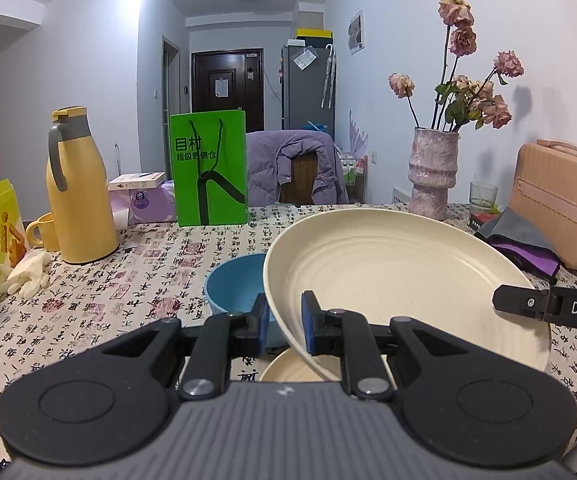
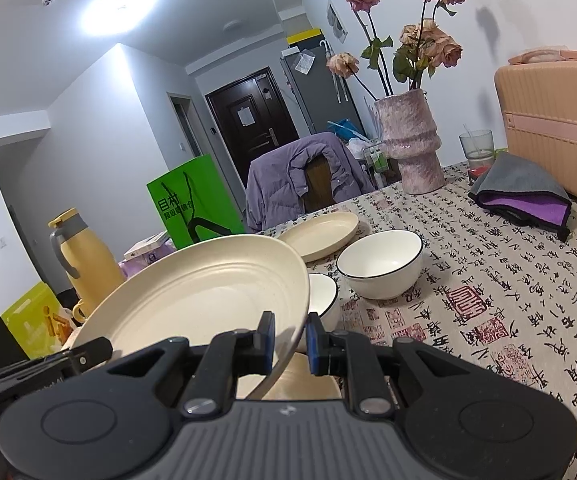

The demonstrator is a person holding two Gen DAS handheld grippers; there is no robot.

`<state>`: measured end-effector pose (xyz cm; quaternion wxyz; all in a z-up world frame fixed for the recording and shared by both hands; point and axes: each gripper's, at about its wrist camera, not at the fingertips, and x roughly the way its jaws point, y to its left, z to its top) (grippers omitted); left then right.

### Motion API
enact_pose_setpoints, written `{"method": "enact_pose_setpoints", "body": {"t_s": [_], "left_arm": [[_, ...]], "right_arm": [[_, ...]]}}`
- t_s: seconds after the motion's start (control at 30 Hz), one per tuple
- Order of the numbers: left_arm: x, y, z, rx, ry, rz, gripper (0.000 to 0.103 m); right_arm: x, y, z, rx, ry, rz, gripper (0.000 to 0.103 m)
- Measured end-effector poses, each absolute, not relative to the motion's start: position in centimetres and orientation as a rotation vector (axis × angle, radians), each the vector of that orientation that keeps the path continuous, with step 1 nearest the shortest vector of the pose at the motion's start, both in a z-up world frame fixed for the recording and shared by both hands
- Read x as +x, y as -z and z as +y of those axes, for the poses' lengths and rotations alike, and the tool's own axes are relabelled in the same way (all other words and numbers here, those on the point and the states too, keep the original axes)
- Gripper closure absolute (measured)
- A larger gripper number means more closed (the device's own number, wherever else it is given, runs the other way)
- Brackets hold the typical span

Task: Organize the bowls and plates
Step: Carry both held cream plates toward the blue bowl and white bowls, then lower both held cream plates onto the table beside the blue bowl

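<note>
A large cream plate (image 1: 388, 276) hangs tilted above the table, held by both grippers. My left gripper (image 1: 286, 322) is shut on its near left rim. My right gripper (image 2: 290, 340) is shut on the opposite rim of the same cream plate (image 2: 208, 292). One of its fingers (image 1: 528, 304) shows in the left wrist view. A second cream plate (image 1: 288, 370) lies on the table right under the held one. A blue bowl (image 1: 234, 292) sits behind my left fingers. Two white black-rimmed bowls (image 2: 380, 264) (image 2: 324, 296) and a third cream plate (image 2: 320, 234) stand farther back.
On the patterned tablecloth (image 2: 488, 300) stand a yellow thermos (image 1: 76, 188) with a mug, a green paper bag (image 1: 208, 168), a pink vase of dried roses (image 1: 434, 172), a pink case (image 1: 560, 204), a folded grey-purple cloth (image 2: 524, 196) and a glass (image 2: 476, 148). A chair with a purple jacket (image 1: 292, 168) stands behind the table.
</note>
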<state>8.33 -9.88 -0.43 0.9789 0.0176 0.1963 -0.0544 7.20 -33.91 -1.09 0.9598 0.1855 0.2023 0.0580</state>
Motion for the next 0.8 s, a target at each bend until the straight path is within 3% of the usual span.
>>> {"method": "enact_pose_setpoints", "body": {"t_s": [0.8], "left_arm": [[8.6,2.4,-9.9,0.041,0.118,0.446,0.086]], "right_arm": [[7.3,2.7,-34.0,0.374,-0.113,0.454,0.087]]}}
